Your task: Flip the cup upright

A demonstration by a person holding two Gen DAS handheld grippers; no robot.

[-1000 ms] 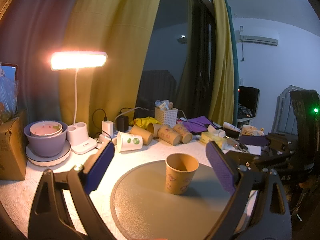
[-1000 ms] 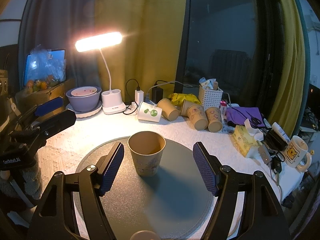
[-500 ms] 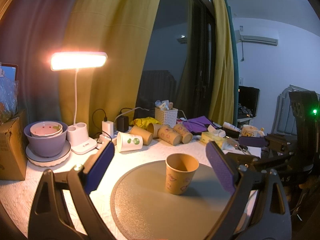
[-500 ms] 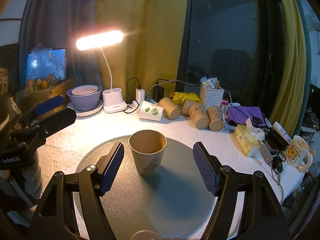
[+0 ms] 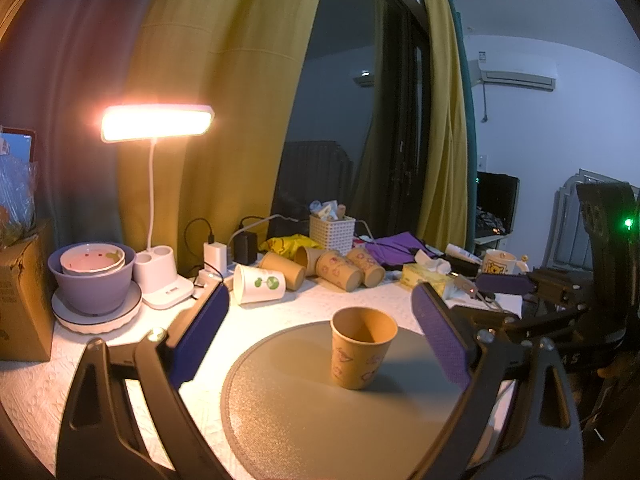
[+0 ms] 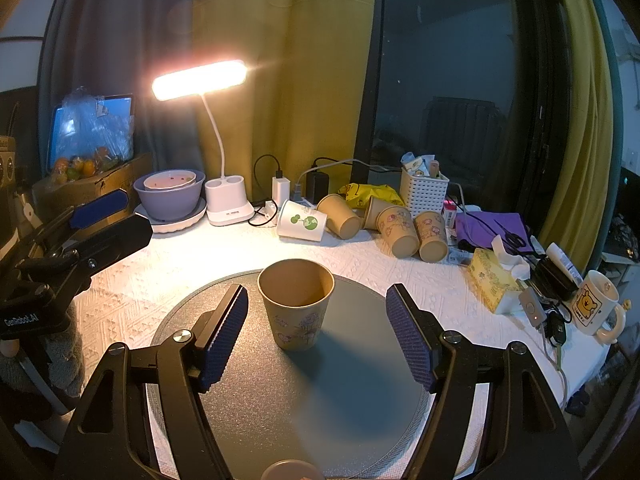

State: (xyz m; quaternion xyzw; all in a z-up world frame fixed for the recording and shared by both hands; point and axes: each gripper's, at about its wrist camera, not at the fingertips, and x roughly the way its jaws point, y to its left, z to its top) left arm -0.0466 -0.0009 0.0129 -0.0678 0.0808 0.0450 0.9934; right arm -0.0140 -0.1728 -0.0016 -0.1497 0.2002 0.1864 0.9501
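The brown paper cup (image 6: 296, 303) is seen standing upright, mouth up, on the round grey mat (image 6: 340, 396), a little behind the mat's middle in the right wrist view. Both tools are held with jaws spread wide and empty: the right gripper (image 6: 316, 336) is set just before the cup, its blue pads flanking it without touching, and the left gripper (image 5: 320, 340) is aimed at the same cup (image 5: 362, 347) from the side, also clear of it. Nothing is placed between either gripper and the cup.

Behind the mat, five cups are counted lying on their sides in a row on the white tablecloth (image 6: 160, 272): one white cup with green print (image 6: 302, 221) and four brown tipped cups (image 6: 400, 232), close together. A lit desk lamp (image 6: 224, 184) is stood at the back left, beside a purple bowl (image 6: 170, 196) that holds a smaller bowl and rests on a plate. One white basket (image 6: 424, 194), one yellow tissue box (image 6: 494, 282) and one bear mug (image 6: 594, 304) are seen to the right, well apart from the mat. A rounded rim of something unidentifiable is cut off at the bottom edge of the right wrist view
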